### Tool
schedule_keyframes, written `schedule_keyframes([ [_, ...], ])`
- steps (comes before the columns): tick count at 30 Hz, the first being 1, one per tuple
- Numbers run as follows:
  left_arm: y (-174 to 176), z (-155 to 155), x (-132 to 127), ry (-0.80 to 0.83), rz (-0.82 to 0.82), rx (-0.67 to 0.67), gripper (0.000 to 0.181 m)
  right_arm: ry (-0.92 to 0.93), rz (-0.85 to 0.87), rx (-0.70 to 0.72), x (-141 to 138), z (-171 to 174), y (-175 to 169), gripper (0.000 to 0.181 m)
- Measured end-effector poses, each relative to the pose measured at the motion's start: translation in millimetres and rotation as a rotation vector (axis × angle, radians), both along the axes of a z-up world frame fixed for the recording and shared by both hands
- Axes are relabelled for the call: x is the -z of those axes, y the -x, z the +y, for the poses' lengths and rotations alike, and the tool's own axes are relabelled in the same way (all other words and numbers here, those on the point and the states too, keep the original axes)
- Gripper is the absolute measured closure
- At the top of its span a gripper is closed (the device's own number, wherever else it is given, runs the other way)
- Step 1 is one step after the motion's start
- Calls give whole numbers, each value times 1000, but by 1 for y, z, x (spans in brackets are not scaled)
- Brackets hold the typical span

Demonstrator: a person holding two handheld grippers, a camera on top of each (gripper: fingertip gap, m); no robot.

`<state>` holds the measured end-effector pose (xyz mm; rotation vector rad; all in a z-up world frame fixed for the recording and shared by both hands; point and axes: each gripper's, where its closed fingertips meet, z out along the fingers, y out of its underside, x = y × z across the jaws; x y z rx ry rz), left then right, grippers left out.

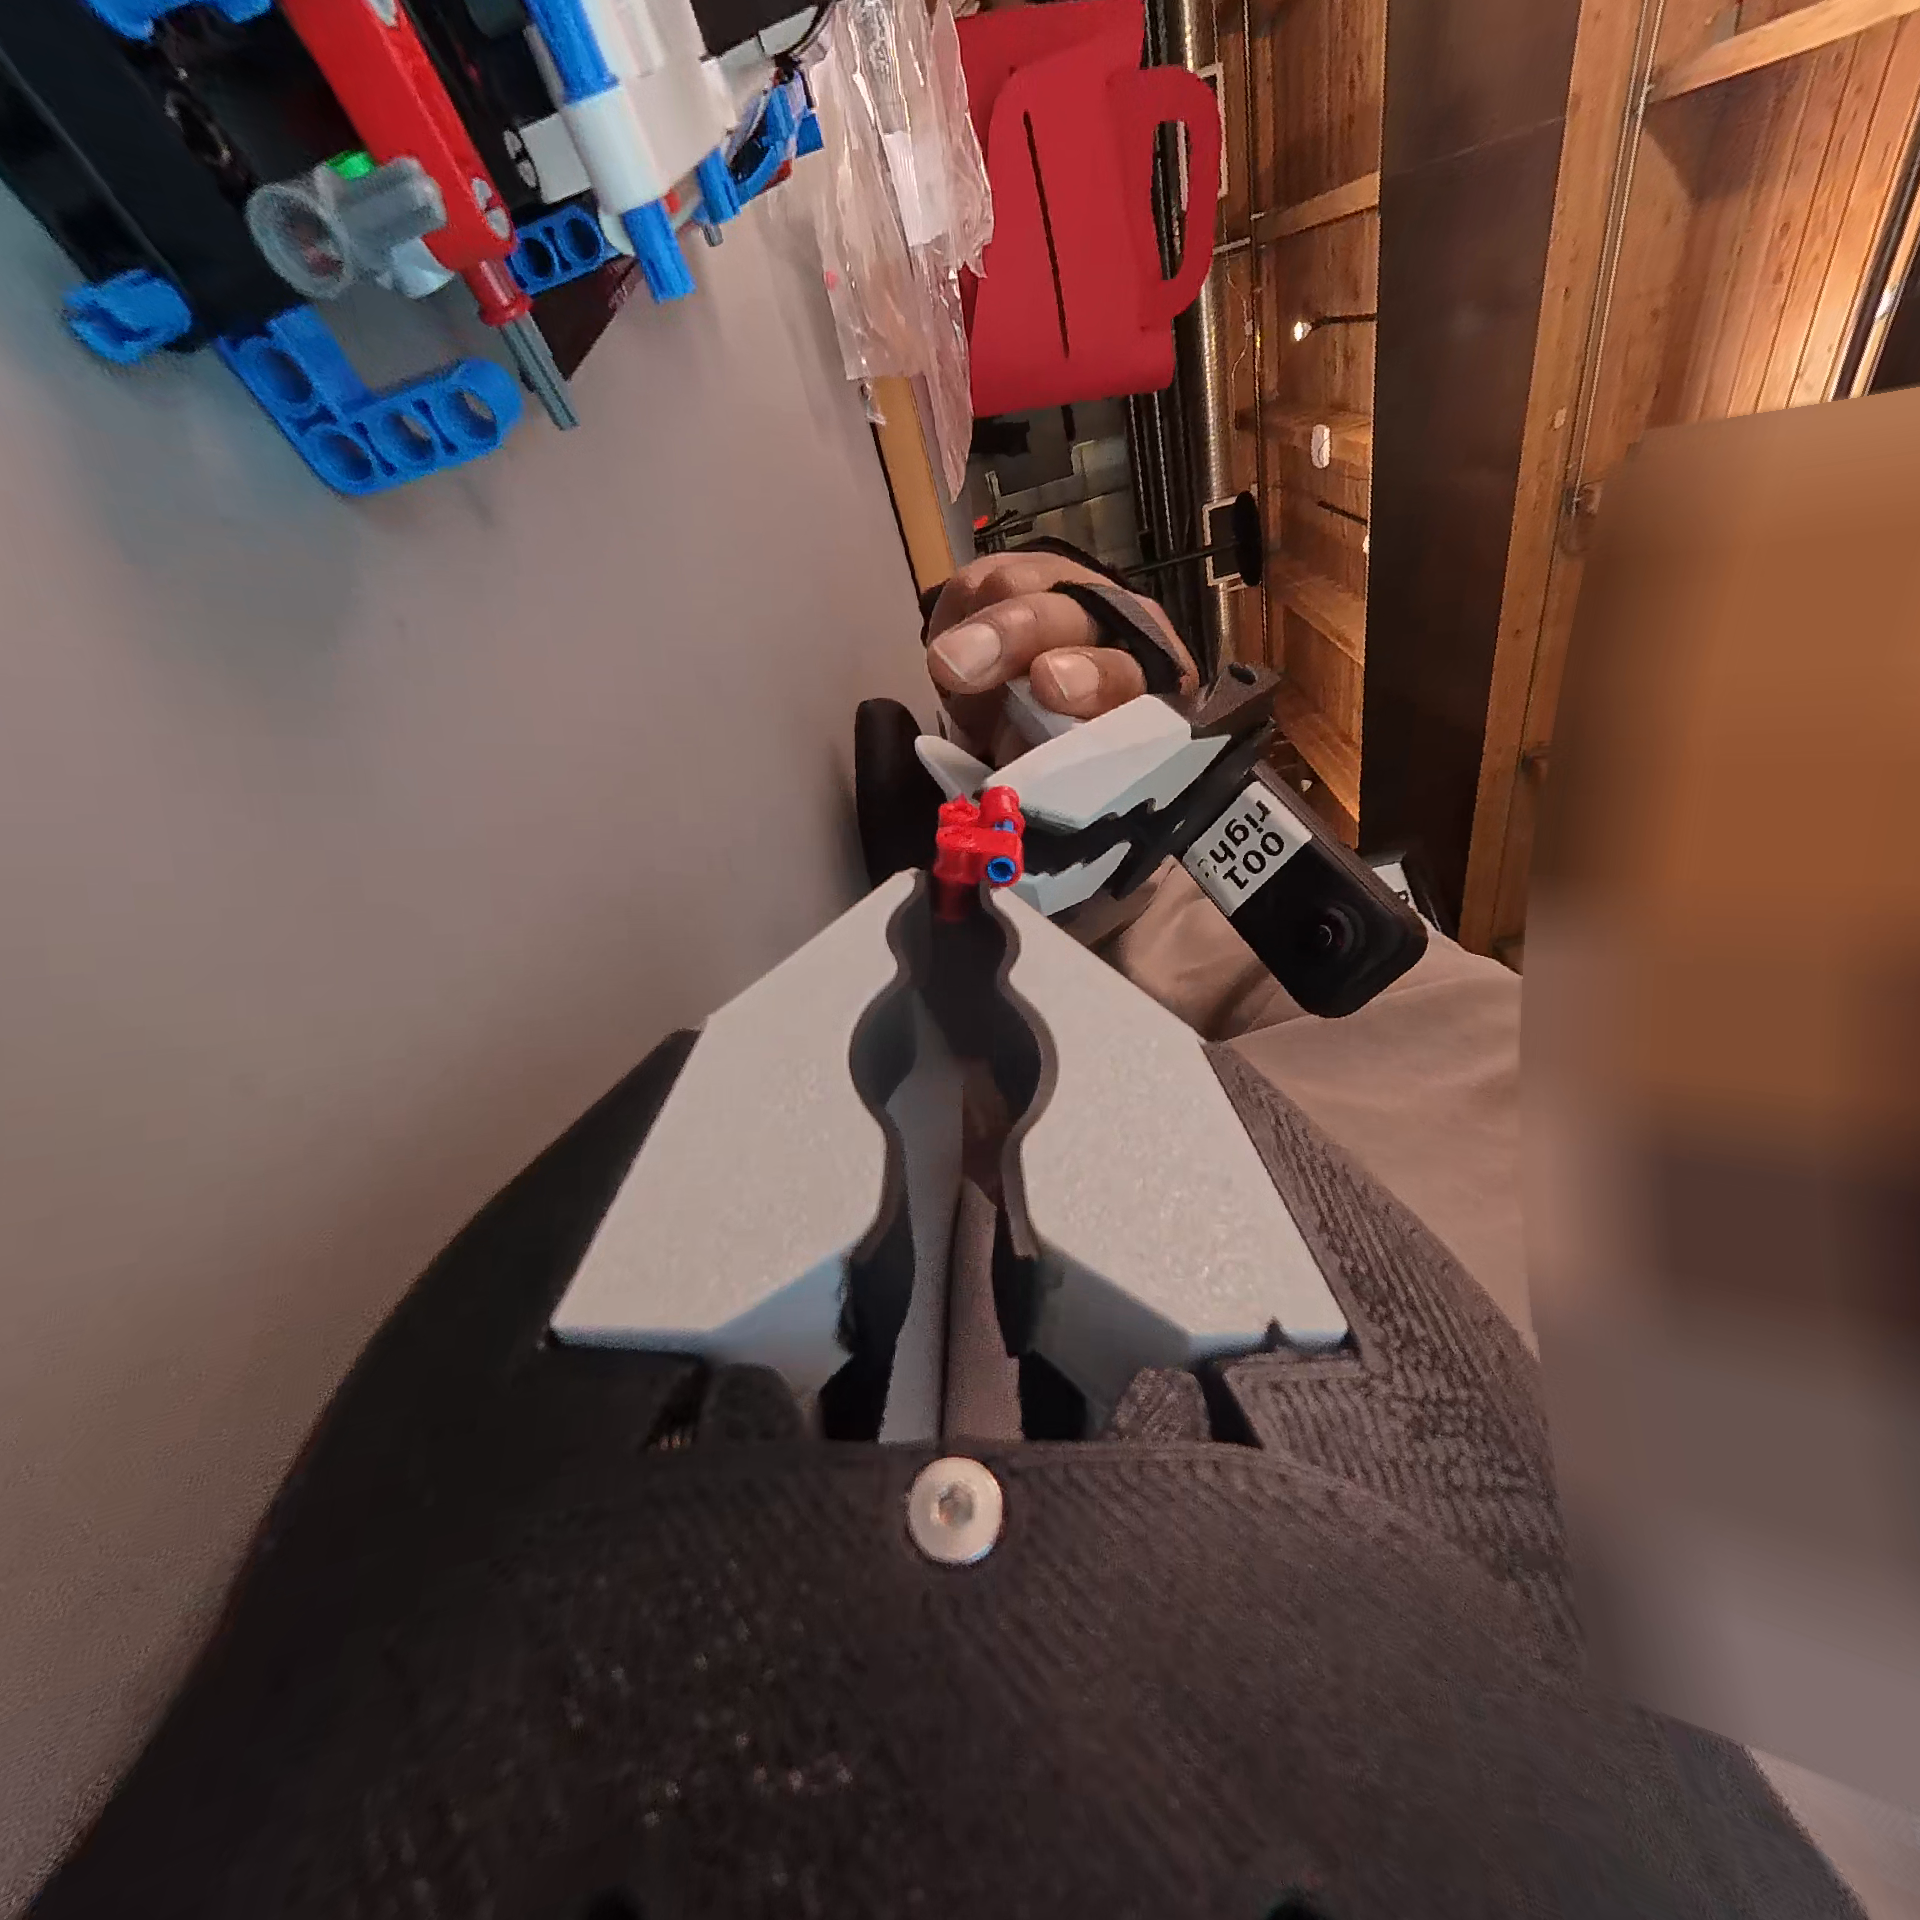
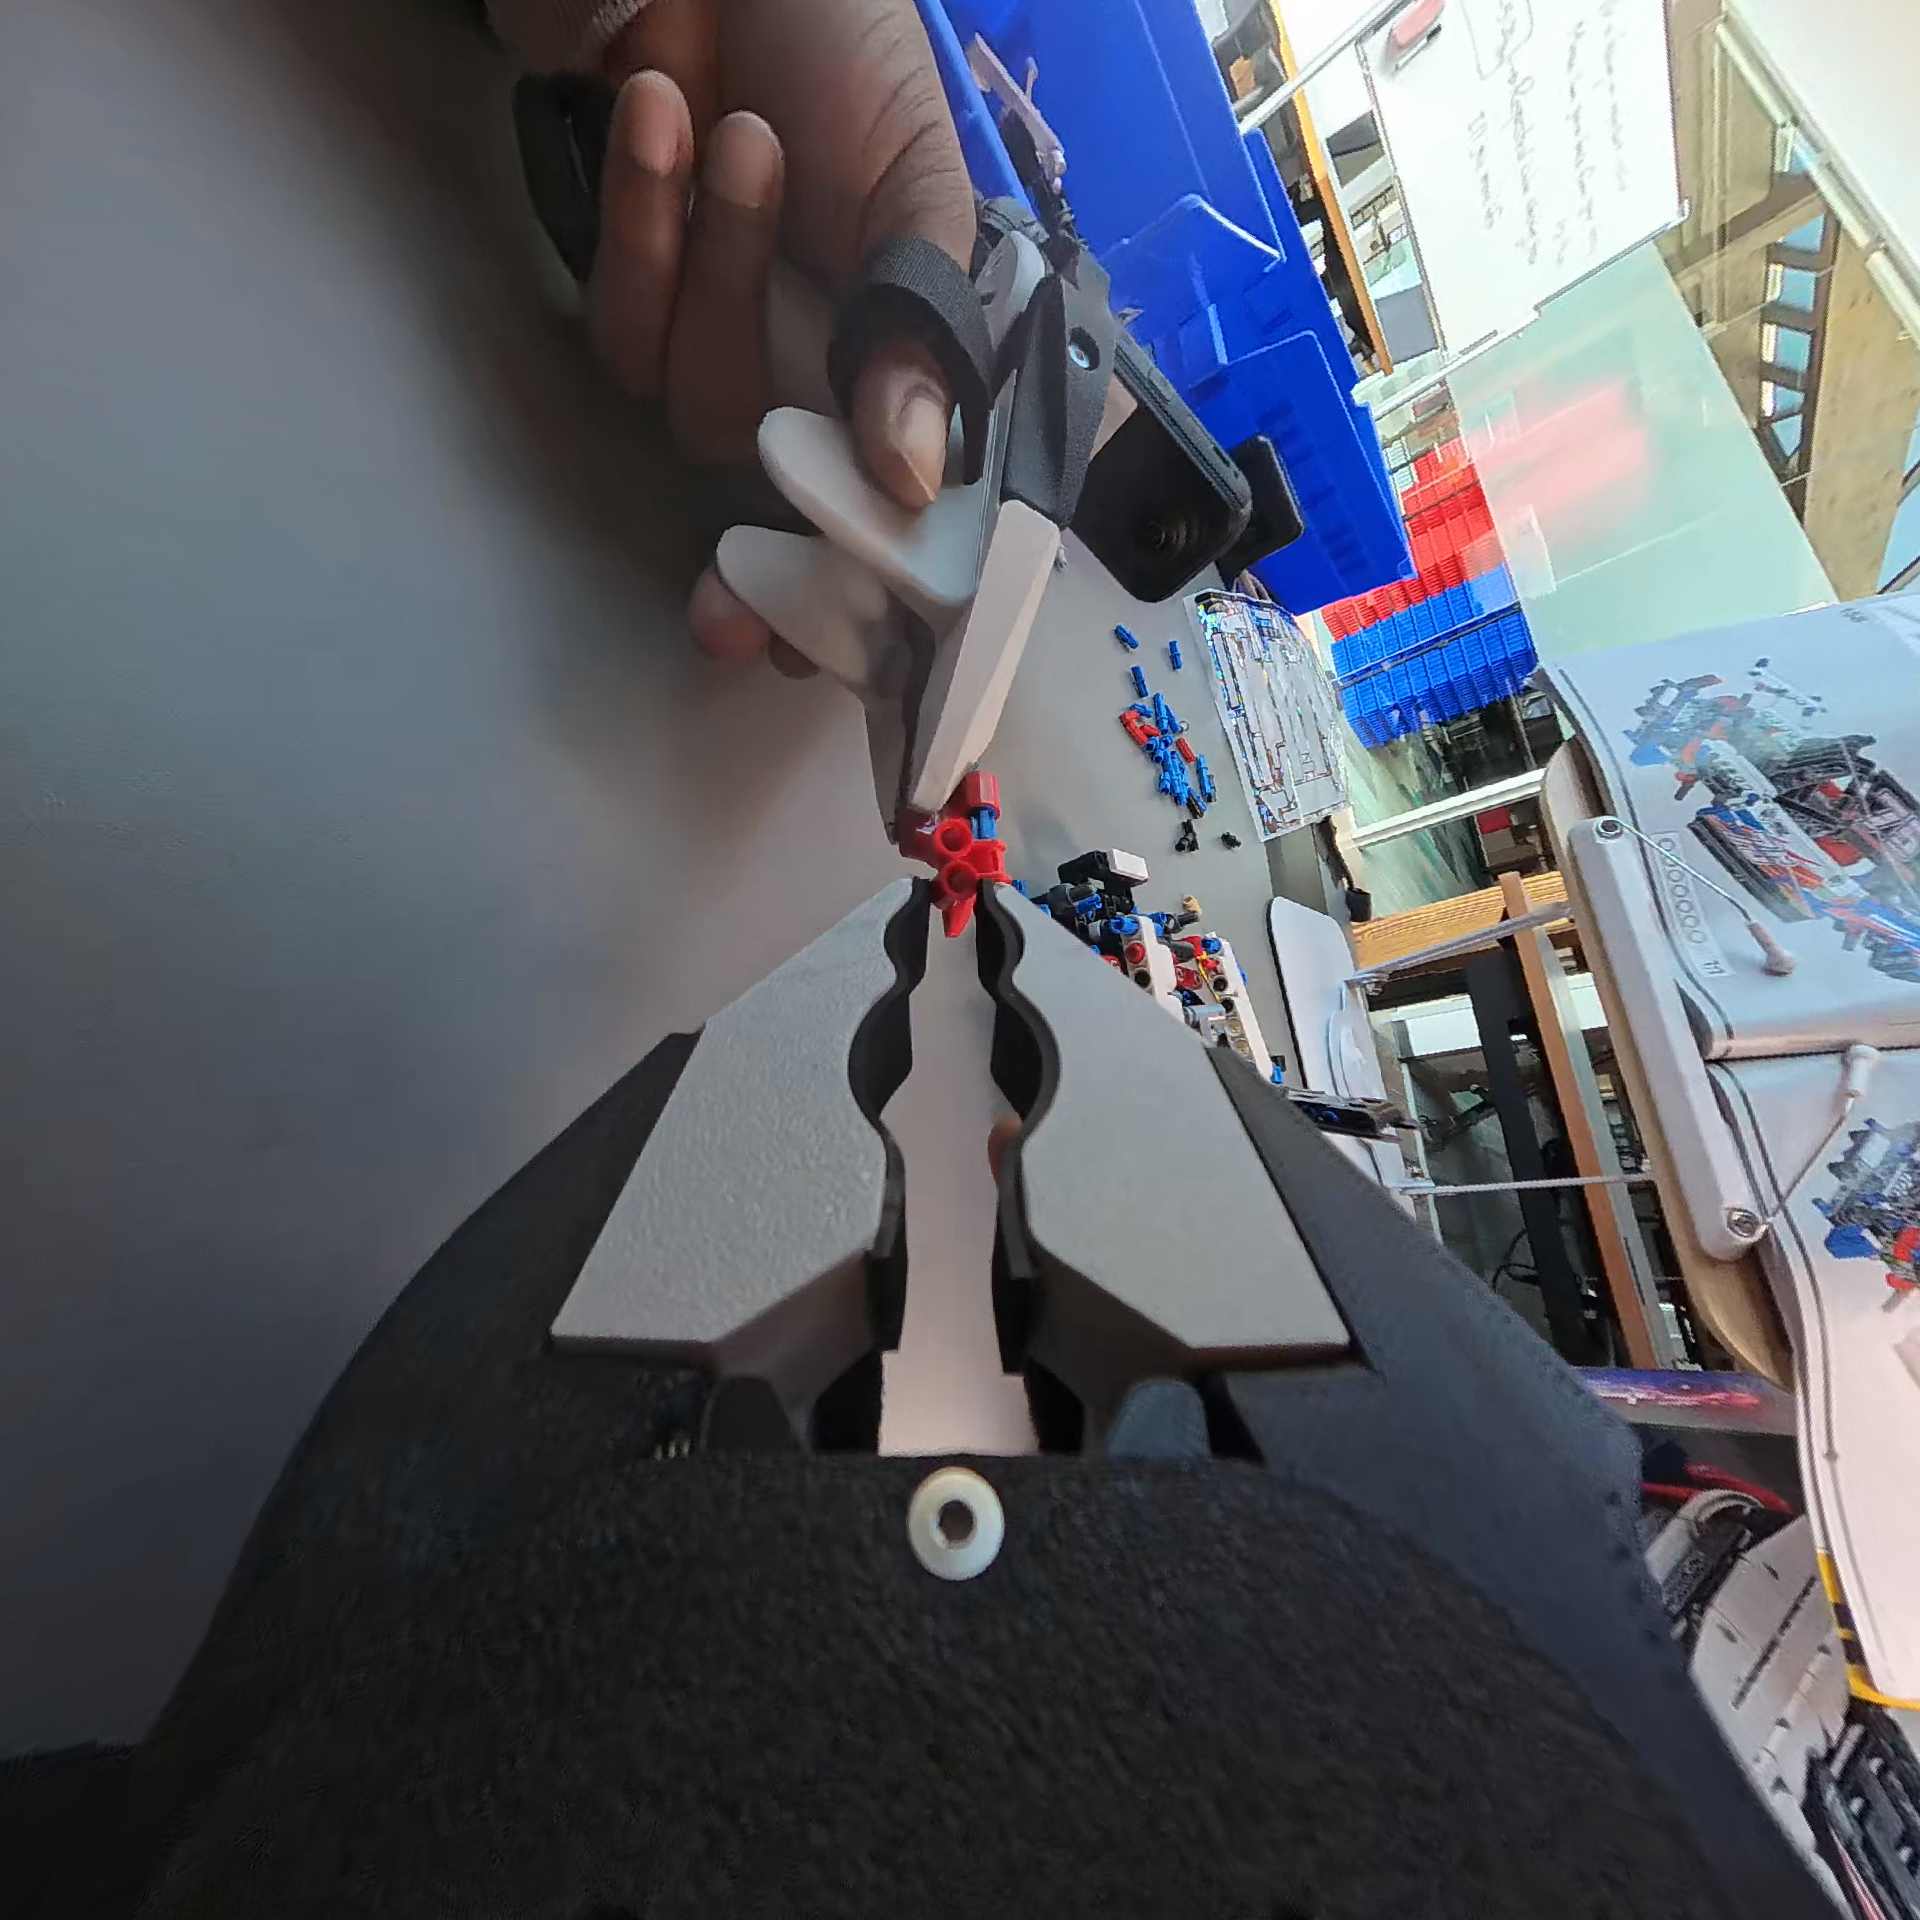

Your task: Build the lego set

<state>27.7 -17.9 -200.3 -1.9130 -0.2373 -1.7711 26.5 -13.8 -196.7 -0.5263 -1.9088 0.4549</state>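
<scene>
A small red connector assembly with blue pins point(image 1: 979, 844) is held in the air above the grey table point(image 1: 416, 831), between both grippers. My left gripper point(image 1: 958, 896) is shut on its lower red part. My right gripper point(image 1: 1023, 831) comes in from the right, its tips on the same assembly. In the right wrist view my right gripper point(image 2: 951, 891) is shut on a red cross-shaped part of the assembly point(image 2: 958, 847). My left gripper point(image 2: 912, 816) pinches the assembly's other red end from above. A hand holds each gripper.
A partly built blue, red and white model point(image 1: 395, 208) lies on the table at far left, also seen in the right wrist view point(image 2: 1132, 935). Loose small pieces point(image 2: 1169, 743) and a sticker sheet point(image 2: 1273, 717) lie beyond. An instruction booklet point(image 2: 1766, 790) stands on the right. Plastic bags point(image 1: 904, 187). Only a small space, under 4 cm, lies between the two pairs of fingers.
</scene>
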Motion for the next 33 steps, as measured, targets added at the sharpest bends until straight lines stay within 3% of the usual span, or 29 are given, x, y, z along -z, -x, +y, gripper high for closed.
schedule_keyframes([
  [1,0,1,0,14,-10,-5,177,-7,7,8,0,1,0,174],
  [7,0,1,1,15,11,-8,177,135,2,40,2,2,1,174],
  [16,-9,-9,-4,-116,121,77,176,364,-64,-8,-1,-4,-5,175],
  [23,-14,-13,-1,-144,145,116,176,371,-87,-30,1,-6,-9,175],
  [33,-9,-3,5,-49,111,11,176,332,-67,14,4,2,-6,176],
])
